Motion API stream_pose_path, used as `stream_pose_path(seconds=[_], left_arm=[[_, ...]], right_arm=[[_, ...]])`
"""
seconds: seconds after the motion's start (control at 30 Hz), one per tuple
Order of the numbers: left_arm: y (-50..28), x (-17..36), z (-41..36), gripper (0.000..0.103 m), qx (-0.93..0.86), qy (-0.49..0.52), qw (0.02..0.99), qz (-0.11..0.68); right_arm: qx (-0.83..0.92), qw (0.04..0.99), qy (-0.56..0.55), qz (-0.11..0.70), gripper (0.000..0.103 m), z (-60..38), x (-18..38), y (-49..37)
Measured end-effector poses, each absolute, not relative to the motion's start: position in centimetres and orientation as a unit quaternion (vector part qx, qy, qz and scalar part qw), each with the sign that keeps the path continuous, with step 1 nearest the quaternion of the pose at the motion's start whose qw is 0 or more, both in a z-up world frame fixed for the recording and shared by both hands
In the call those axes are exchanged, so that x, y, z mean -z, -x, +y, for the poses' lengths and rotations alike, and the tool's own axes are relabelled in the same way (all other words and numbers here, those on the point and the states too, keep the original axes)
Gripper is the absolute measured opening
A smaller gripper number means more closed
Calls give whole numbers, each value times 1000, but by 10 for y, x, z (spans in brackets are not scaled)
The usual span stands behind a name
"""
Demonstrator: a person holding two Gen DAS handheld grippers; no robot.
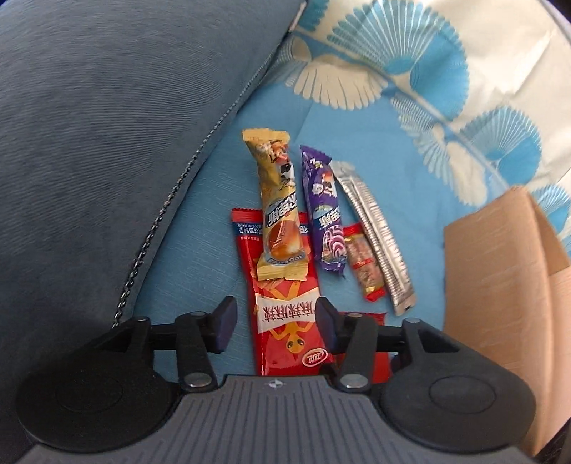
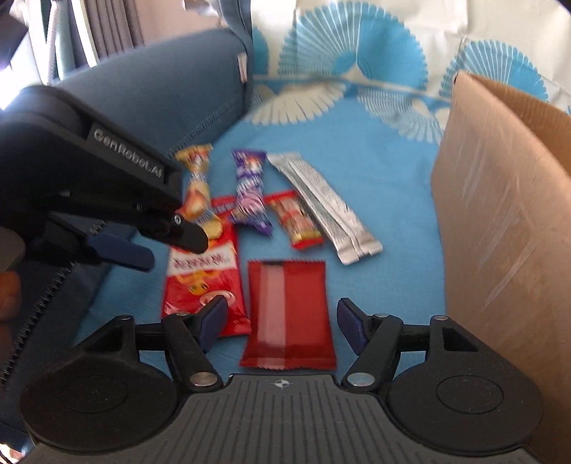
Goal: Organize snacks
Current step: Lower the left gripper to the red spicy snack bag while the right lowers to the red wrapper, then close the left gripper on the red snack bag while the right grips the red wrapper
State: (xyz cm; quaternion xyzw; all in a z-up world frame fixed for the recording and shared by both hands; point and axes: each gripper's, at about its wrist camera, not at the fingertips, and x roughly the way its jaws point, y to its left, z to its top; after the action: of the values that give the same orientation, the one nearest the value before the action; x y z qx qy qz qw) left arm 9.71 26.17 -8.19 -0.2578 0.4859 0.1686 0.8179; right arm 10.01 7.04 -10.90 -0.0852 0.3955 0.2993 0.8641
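Observation:
Several snack packs lie on a blue patterned cloth (image 1: pixel 392 171). A printed red pack (image 1: pixel 285 314) lies under a gold bar (image 1: pixel 280 210). Beside them lie a purple bar (image 1: pixel 323 210), a small red sausage pack (image 1: pixel 364 264) and silver sachets (image 1: pixel 374 232). My left gripper (image 1: pixel 276 324) is open, its jaws astride the printed red pack. In the right wrist view a plain red pack (image 2: pixel 289 314) lies between the jaws of my open right gripper (image 2: pixel 282 321). The left gripper (image 2: pixel 142 246) shows there at left, above the printed red pack (image 2: pixel 203 282).
A cardboard box (image 2: pixel 499 221) stands at the right, close to the snacks; it also shows in the left wrist view (image 1: pixel 499 285). A dark blue cushion (image 1: pixel 107 142) with a zipper fills the left side. Curtains (image 2: pixel 89 28) hang beyond it.

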Motion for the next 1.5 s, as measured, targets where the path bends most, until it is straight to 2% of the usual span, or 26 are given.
stream_pose_path(seconds=[0.23, 0.27, 0.37, 0.53, 0.67, 0.7, 0.73, 0.83, 0.93, 1.07, 1.17, 1.23, 1.4, 1.47, 1.5], left_arm=[[-116, 91, 251, 69, -166, 223, 815, 508], [-117, 91, 249, 69, -165, 217, 816, 509], [-120, 92, 245, 69, -164, 209, 818, 511], [-123, 93, 239, 69, -168, 189, 818, 516], [-125, 93, 233, 67, -170, 147, 820, 527], [-125, 93, 231, 64, -171, 136, 820, 529], [-124, 92, 231, 57, -172, 130, 821, 529], [-117, 89, 237, 52, -185, 132, 819, 527], [-108, 86, 247, 49, -202, 152, 813, 525], [-101, 85, 259, 48, -205, 184, 807, 522], [-104, 86, 257, 53, -203, 179, 807, 524], [-108, 89, 254, 62, -199, 174, 806, 530], [-116, 93, 242, 67, -193, 125, 808, 542], [-118, 95, 240, 67, -192, 114, 810, 541], [-118, 95, 238, 67, -192, 110, 811, 541]], right_arm=[[-298, 864, 116, 390, 70, 73, 111, -98], [-298, 863, 119, 389, 67, 73, 111, -97], [-297, 865, 115, 388, 51, 70, 108, -97], [-285, 868, 108, 393, 47, 63, 107, -101], [-284, 867, 105, 395, 48, 63, 108, -104], [-285, 867, 106, 395, 49, 63, 108, -104], [-286, 866, 105, 396, 51, 63, 108, -104], [-293, 864, 96, 397, 55, 63, 108, -105], [-295, 864, 91, 399, 70, 62, 109, -105], [-298, 859, 84, 408, 76, 64, 112, -107], [-301, 858, 86, 408, 81, 65, 113, -107], [-300, 858, 93, 406, 81, 66, 114, -106], [-288, 862, 104, 404, 80, 65, 117, -106], [-288, 862, 105, 403, 74, 64, 117, -106], [-291, 862, 104, 401, 66, 64, 116, -106]])
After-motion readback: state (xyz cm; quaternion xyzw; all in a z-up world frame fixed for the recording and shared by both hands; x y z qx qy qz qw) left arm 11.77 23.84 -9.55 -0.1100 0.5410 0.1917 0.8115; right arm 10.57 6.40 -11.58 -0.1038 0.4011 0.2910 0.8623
